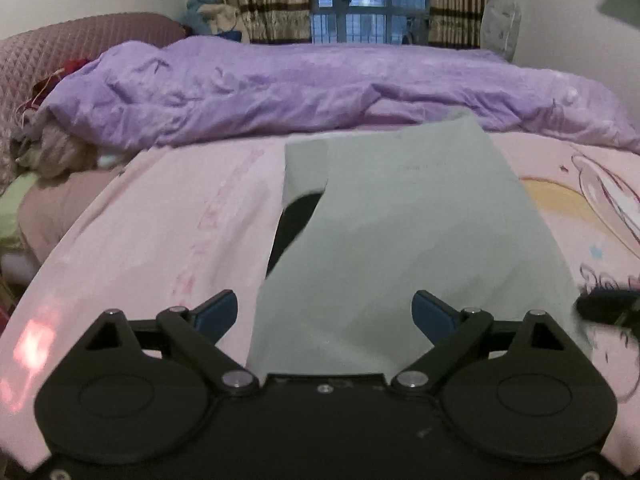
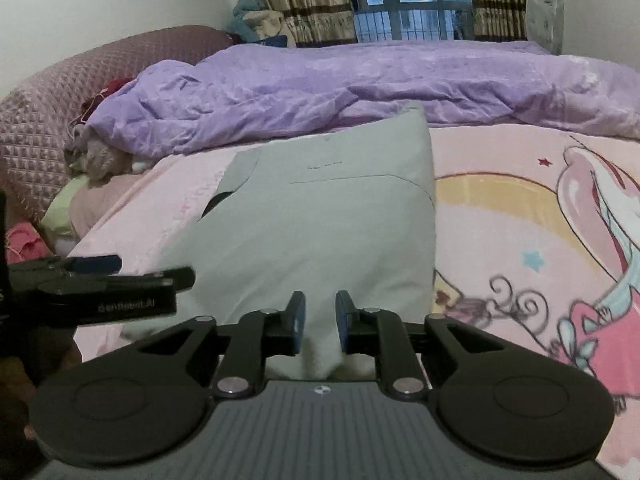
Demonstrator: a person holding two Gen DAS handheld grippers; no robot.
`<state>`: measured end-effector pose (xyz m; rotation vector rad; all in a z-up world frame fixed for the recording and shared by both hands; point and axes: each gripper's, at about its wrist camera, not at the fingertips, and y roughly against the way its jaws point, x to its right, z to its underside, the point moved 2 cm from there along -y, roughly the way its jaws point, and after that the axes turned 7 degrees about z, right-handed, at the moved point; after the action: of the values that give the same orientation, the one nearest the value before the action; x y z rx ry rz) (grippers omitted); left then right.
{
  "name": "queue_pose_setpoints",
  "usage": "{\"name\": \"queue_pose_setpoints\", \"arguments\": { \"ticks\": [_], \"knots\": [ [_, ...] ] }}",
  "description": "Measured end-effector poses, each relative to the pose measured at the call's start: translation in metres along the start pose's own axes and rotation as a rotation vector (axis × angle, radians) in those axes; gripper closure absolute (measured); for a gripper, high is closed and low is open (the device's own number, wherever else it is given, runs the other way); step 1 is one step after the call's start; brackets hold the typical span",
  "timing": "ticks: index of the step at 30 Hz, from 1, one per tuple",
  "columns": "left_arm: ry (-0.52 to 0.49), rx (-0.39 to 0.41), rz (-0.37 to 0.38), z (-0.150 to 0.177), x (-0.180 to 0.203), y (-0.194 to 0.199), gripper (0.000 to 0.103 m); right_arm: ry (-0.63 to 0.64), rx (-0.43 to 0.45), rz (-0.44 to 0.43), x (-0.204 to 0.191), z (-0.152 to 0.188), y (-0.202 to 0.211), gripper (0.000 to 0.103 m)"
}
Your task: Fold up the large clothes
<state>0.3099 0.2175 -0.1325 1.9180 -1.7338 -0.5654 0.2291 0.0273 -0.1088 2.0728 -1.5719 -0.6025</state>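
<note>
Garment: grey-green garment [image 1: 400, 216] folded, lying on pink bed sheet [image 1: 168, 216].
Left tongs [image 1: 324, 312]: spread wide, holding nothing.
Right tongs [image 2: 320, 320]: nearly closed, pinching the garment's near edge.

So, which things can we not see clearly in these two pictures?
- Near hem of the grey-green garment: left wrist view, hidden behind the tongs' body.
- Whether the right tongs pinch cloth: right wrist view, unclear.
- Right tongs in the left wrist view: blurred, cut by the right edge.
- Heap beside the purple duvet: too blurred to identify.
</note>
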Motion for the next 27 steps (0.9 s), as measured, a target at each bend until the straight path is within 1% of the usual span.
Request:
{"name": "queue_pose_setpoints", "arguments": {
  "ticks": [2,3,4,5,6,8,9,10,11,12,13,14,15,16,17,18,19,20,23,24,26,27],
  "knots": [
    [-0.028,-0.032,-0.006,-0.004,0.004,-0.019,0.007,-0.001,-0.071,0.023,0.001,0.009,-0.029,0.083],
    [-0.055,-0.07,-0.028,-0.002,0.006,-0.033,0.006,-0.004,-0.081,0.023,0.002,0.018,-0.042,0.084],
    [-0.091,-0.088,-0.061,0.001,0.007,-0.044,0.005,-0.001,-0.082,0.031,0.004,0.027,-0.052,0.084],
    [-0.131,-0.077,-0.089,0.0,0.007,-0.052,0.005,-0.005,-0.079,0.027,0.005,0.028,-0.055,0.084],
    [-0.146,-0.065,-0.099,-0.001,0.006,-0.053,0.006,-0.014,-0.088,0.023,0.005,0.024,-0.052,0.083],
    [-0.115,-0.043,-0.082,-0.014,-0.005,-0.048,0.007,-0.008,-0.099,-0.025,0.008,0.009,-0.041,0.077],
    [-0.09,-0.026,-0.062,-0.02,-0.013,-0.045,0.004,-0.001,-0.083,-0.046,0.011,0.002,-0.034,0.072],
    [-0.063,-0.02,-0.04,-0.027,-0.022,-0.045,0.004,0.002,-0.047,-0.055,0.017,-0.006,-0.026,0.054],
    [-0.038,-0.03,-0.017,-0.031,-0.031,-0.048,0.004,-0.001,-0.008,-0.044,0.024,-0.013,-0.021,0.031],
    [-0.013,-0.06,0.013,-0.035,-0.042,-0.056,0.004,-0.005,0.022,-0.026,0.032,-0.019,-0.019,0.025],
    [0.003,-0.085,0.04,-0.038,-0.048,-0.061,0.004,-0.013,0.043,-0.011,0.041,-0.023,-0.021,0.025],
    [0.024,-0.095,0.064,-0.041,-0.058,-0.068,0.003,-0.039,0.029,-0.015,0.054,-0.027,-0.029,0.025],
    [0.044,-0.104,0.074,-0.041,-0.064,-0.074,0.001,-0.075,-0.017,-0.055,0.066,-0.029,-0.04,0.027],
    [0.075,-0.129,0.097,-0.042,-0.071,-0.084,0.0,-0.131,-0.081,-0.13,0.079,-0.031,-0.055,0.034],
    [0.116,-0.16,0.137,-0.041,-0.076,-0.093,0.0,-0.213,-0.157,-0.192,0.095,-0.031,-0.073,0.045],
    [0.155,-0.19,0.178,-0.039,-0.079,-0.104,0.0,-0.257,-0.203,-0.192,0.104,-0.031,-0.086,0.046],
    [0.181,-0.206,0.209,-0.038,-0.083,-0.114,0.0,-0.266,-0.216,-0.176,0.109,-0.031,-0.096,0.038],
    [0.201,-0.21,0.234,-0.036,-0.084,-0.121,0.0,-0.254,-0.206,-0.179,0.111,-0.031,-0.101,0.034],
    [0.3,-0.232,0.348,-0.031,-0.091,-0.138,0.0,-0.265,-0.214,-0.228,0.112,-0.034,-0.116,0.032],
    [0.306,-0.22,0.37,-0.032,-0.093,-0.141,0.0,-0.265,-0.216,-0.247,0.114,-0.034,-0.118,0.029],
    [0.262,-0.214,0.371,-0.037,-0.088,-0.147,0.0,-0.279,-0.225,-0.264,0.113,-0.039,-0.129,0.019],
    [0.246,-0.208,0.374,-0.037,-0.085,-0.147,0.0,-0.296,-0.232,-0.274,0.114,-0.041,-0.136,0.017]
  ]
}}
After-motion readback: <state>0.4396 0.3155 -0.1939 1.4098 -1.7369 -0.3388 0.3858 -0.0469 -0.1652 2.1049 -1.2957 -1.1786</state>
